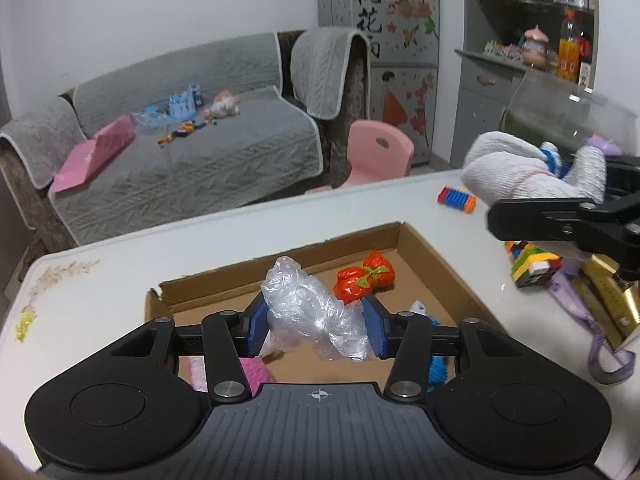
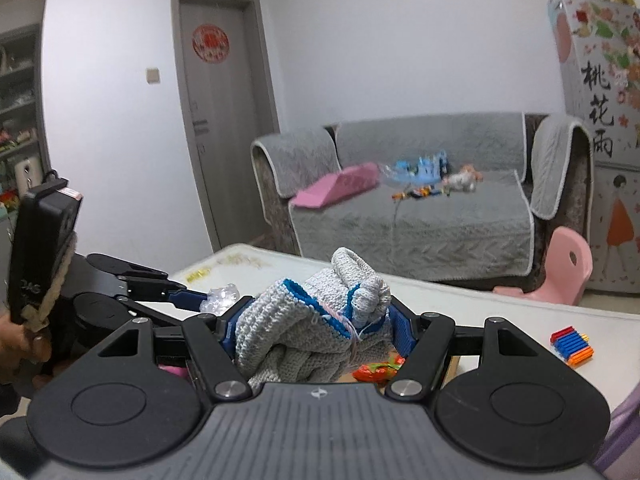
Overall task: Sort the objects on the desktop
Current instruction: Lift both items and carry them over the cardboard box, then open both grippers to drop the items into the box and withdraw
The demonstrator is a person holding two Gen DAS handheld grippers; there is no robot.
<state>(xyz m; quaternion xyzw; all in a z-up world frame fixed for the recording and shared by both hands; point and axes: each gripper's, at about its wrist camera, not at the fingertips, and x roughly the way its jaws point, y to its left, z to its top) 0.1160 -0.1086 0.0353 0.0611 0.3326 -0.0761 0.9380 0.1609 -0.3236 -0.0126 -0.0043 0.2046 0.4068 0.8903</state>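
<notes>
Left wrist view first: the left gripper point(image 1: 316, 326) is clamped on a crumpled clear plastic bag point(image 1: 312, 312), held right over the cardboard box point(image 1: 436, 264). Inside the box, at about 1 o'clock from the bag, there's a red wrapped candy thing point(image 1: 366, 280), plus a pink item point(image 1: 256, 374) down at 7 o'clock and something blue point(image 1: 436, 372) at 4 o'clock. Out at 2 o'clock the right gripper comes in carrying its load, and a striped block toy point(image 1: 456, 199) sits on the white table point(image 1: 260, 232) well apart from the box.

Right wrist view: the right gripper point(image 2: 316, 330) is squeezing a bundle of knitted gloves point(image 2: 316, 312), grey with blue cuffs, lifted above the table. The left gripper and its bag show at 9 o'clock.

So I'd say we're mid-carry on both sides, dropping stuff into the box. Next move probably means lowering the bag into a free patch and letting go, then bringing the gloves over the box rim without bumping the other gripper.
</notes>
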